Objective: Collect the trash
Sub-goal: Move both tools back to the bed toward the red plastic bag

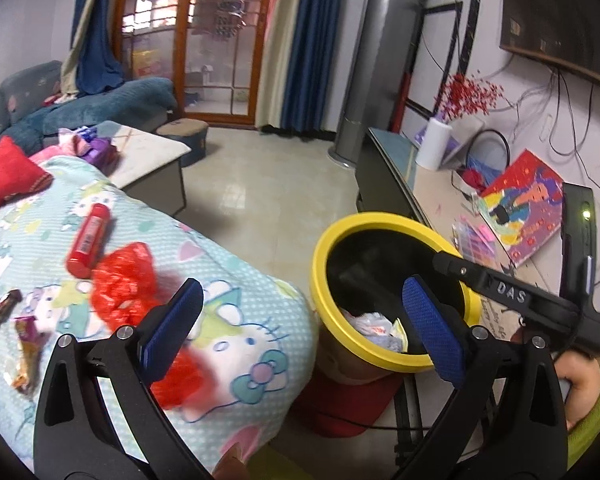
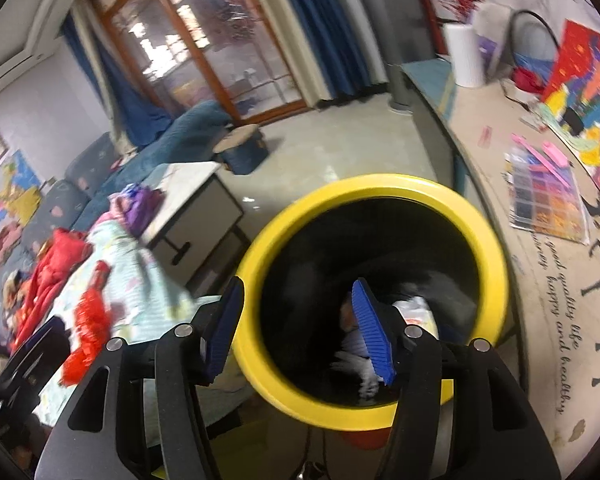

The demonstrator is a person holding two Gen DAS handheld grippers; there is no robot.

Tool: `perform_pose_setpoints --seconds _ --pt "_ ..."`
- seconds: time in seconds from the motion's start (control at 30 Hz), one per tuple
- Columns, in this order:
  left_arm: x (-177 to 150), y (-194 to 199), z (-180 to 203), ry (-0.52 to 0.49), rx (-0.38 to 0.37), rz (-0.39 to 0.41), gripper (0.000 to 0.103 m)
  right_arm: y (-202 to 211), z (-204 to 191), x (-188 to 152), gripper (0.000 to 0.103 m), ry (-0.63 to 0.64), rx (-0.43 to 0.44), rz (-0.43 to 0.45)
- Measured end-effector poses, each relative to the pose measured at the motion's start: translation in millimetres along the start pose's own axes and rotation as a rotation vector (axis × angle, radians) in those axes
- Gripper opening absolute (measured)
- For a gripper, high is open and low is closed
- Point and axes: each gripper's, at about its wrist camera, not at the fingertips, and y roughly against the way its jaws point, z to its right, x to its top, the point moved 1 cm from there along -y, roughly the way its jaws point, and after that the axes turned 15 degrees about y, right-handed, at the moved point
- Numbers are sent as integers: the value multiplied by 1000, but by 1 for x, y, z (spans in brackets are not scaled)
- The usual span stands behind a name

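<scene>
A yellow-rimmed black bin [image 1: 324, 264] stands on the floor beside a table under a cartoon-cat blanket [image 1: 236, 320]; crumpled white trash [image 1: 374, 326] lies inside. My left gripper [image 1: 300, 320] is open and empty, above the blanket's edge and the bin. On the blanket lie a crumpled red plastic bag [image 1: 124, 280], a red tube [image 1: 88, 240] and shiny wrappers [image 1: 2, 308]. My right gripper [image 2: 300, 328] is open and empty over the bin's mouth [image 2: 260, 248], white trash [image 2: 412, 308] below it. It also shows in the left wrist view [image 1: 444, 260].
A low TV bench [image 1: 440, 188] with a white roll [image 1: 434, 144], a colourful picture [image 1: 528, 208] and a bead box [image 2: 548, 200] runs along the right. A coffee table [image 1: 152, 156], a blue sofa [image 1: 100, 104], a round stool [image 1: 184, 132] and tiled floor [image 1: 268, 184] lie behind.
</scene>
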Motion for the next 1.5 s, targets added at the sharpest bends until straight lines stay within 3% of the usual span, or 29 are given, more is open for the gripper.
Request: perform_pose_setpoints --seconds 0.2,0.63,1.03,1.5 --pt "7 19 -21 36 40 57 92 6 -56 5 59 140 76 23" --pt "16 50 -75 125 152 148 92 15 -115 4 60 297 137 32" --pt "15 70 -115 192 241 185 92 13 -172 3 63 428 224 15" --pt "14 85 -170 289 326 191 92 -3 -231 -10 66 583 265 -46"
